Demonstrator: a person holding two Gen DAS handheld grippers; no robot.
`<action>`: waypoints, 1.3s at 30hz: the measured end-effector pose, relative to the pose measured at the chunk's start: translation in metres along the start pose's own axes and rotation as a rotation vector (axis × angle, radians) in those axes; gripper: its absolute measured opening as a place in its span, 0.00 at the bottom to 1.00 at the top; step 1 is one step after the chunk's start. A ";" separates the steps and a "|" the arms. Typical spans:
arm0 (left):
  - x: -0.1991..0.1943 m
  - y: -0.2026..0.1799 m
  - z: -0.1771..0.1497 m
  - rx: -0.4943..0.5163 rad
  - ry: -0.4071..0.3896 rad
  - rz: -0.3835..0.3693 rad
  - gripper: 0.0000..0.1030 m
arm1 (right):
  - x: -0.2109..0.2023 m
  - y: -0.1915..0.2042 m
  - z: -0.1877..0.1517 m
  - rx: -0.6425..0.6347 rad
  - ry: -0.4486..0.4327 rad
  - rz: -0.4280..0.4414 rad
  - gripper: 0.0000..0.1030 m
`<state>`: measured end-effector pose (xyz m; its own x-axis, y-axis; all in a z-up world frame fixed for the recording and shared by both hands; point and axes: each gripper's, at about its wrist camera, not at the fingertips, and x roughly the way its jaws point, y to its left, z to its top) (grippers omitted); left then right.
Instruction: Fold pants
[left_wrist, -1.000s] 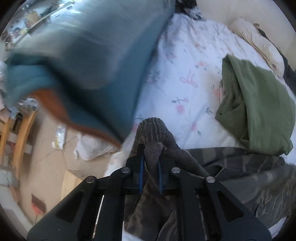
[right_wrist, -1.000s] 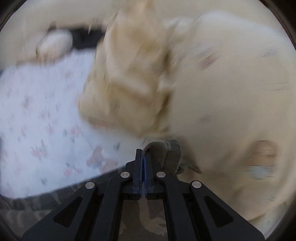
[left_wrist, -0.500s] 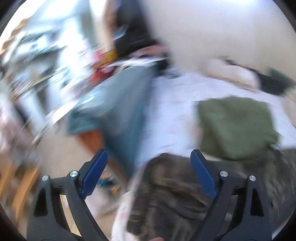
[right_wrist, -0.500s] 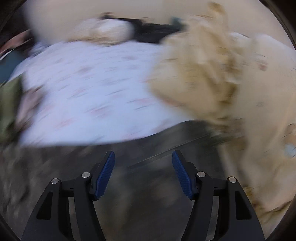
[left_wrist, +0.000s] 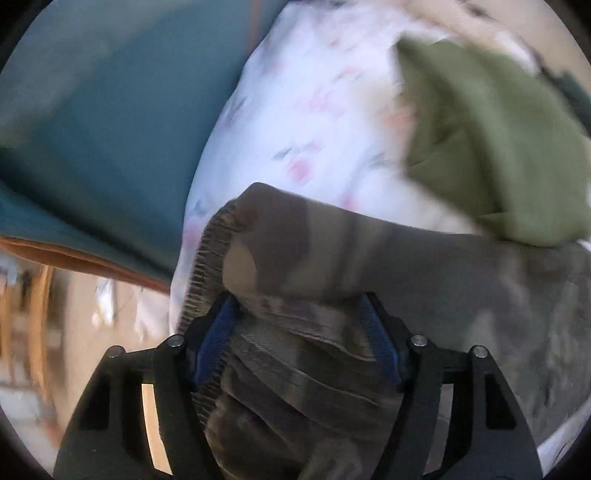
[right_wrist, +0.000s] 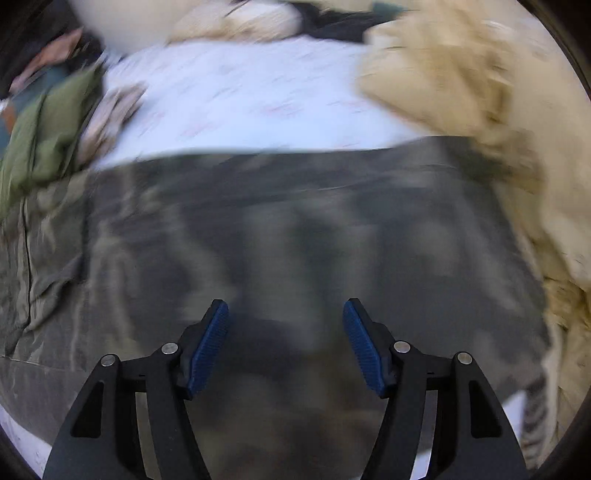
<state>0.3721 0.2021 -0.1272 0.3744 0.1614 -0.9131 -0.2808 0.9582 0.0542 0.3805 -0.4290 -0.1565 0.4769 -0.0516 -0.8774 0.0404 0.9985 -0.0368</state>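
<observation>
The camouflage pants (right_wrist: 295, 229) lie spread on the floral bed sheet (right_wrist: 240, 99). In the left wrist view their ribbed waistband end (left_wrist: 207, 266) is at the bed's left edge. My left gripper (left_wrist: 299, 332) is open, its jaws wide apart, with bunched pants fabric (left_wrist: 295, 369) lying between the blue pads (left_wrist: 216, 336). My right gripper (right_wrist: 286, 332) is open and empty, held just above the flat middle of the pants.
A folded olive green garment (left_wrist: 491, 147) lies on the sheet beyond the pants, also in the right wrist view (right_wrist: 44, 129). A teal blanket (left_wrist: 110, 129) hangs left of the bed. A cream fluffy blanket (right_wrist: 498, 110) lies at the right. The floor (left_wrist: 74, 332) is lower left.
Both grippers were shut on pants fabric a second ago. Both have opened and let go. The left has moved down over the waistband end; the right now hovers over the spread pants.
</observation>
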 end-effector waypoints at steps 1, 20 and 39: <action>-0.009 -0.004 -0.005 0.023 -0.030 -0.024 0.65 | -0.007 -0.019 0.000 0.022 -0.020 -0.029 0.66; 0.008 -0.010 -0.060 0.070 0.021 -0.031 0.67 | -0.012 -0.201 -0.016 0.387 -0.025 -0.148 0.03; -0.012 -0.007 -0.062 0.117 -0.041 -0.087 0.67 | -0.029 -0.158 0.003 0.299 0.087 -0.387 0.23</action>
<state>0.3147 0.1785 -0.1412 0.4290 0.0833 -0.8995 -0.1414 0.9897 0.0243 0.3633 -0.5856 -0.1240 0.3025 -0.4034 -0.8636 0.4566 0.8566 -0.2402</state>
